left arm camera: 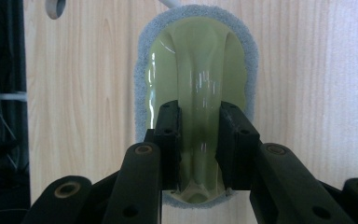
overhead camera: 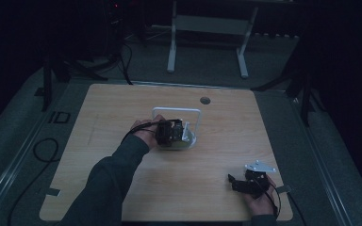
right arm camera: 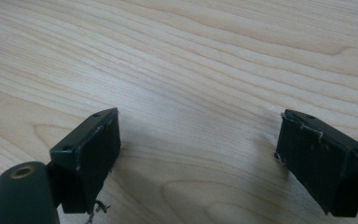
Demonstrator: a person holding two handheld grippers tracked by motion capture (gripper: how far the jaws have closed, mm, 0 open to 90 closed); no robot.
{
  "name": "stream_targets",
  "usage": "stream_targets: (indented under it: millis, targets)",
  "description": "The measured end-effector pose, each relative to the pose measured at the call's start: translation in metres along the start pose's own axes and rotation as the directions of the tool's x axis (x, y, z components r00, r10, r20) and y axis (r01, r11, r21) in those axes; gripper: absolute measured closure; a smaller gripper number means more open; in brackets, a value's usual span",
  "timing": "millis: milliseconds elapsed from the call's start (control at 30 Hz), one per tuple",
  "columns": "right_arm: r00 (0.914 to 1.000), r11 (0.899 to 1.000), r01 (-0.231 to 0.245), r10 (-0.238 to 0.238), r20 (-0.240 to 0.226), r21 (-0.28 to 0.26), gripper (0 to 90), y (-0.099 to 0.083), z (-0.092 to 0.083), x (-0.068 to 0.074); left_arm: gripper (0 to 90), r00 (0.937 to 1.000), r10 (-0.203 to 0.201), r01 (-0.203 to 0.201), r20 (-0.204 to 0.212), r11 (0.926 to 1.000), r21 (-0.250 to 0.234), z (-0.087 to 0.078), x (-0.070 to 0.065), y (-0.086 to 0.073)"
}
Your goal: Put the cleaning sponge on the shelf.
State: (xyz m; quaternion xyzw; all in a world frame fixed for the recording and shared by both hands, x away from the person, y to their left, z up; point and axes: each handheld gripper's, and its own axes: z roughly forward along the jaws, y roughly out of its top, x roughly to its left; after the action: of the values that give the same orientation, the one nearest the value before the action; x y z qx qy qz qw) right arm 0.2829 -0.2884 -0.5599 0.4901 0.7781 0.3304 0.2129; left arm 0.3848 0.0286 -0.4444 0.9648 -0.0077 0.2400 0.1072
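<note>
Left gripper view shows the left tongs [left arm camera: 199,140] clenched on the raised handle of a yellow-green scrubbing pad [left arm camera: 196,60] mid-frame on the worktop [left arm camera: 307,70]; press evenly, while the right tongs [right arm camera: 198,158] rest released.

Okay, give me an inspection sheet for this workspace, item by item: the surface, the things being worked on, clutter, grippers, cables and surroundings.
Surface: light wooden table with rounded corners and a round hole near its far edge.
Job's things: pale green plastic scrubber with a grey fuzzy pad rim, lying on the table beside a white wire frame.
Clutter: nothing seen.
Grippers: left gripper shut on the scrubber's raised green handle; right gripper open over bare wood near the table's front right corner.
Cables: a black cable loops on the floor at the left.
Surroundings: dark room, grey floor, white stand legs beyond the table.
</note>
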Motion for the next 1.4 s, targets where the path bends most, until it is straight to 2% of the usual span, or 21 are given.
stream_targets:
  millis: [267, 500, 767, 1400]
  targets:
    - [1.0000, 1.000, 0.000, 0.000, 0.000, 0.000, 13.0, 0.000, 0.000, 0.000, 71.7, 1.0000, 0.000, 0.000, 0.005, 1.0000, 0.002, 0.006, 0.003, -0.002]
    - [1.0000, 1.000, 0.000, 0.000, 0.000, 0.000, 13.0, 0.000, 0.000, 0.000, 71.6, 0.9995, 0.028, -0.028, -0.013, 0.9996, 0.002, 0.008, 0.004, -0.003]
    - [1.0000, 1.000, 0.000, 0.000, 0.000, 0.000, 13.0, 0.000, 0.000, 0.000, 71.6, 0.9992, 0.030, -0.030, -0.026, 0.9996, 0.001, 0.010, 0.005, -0.005]
    - [1.0000, 1.000, 0.001, -0.001, 0.000, 0.000, 13.0, 0.000, 0.000, 0.000, 71.5, 0.9988, 0.042, -0.042, -0.024, 0.9991, -0.010, 0.024, 0.007, -0.002]
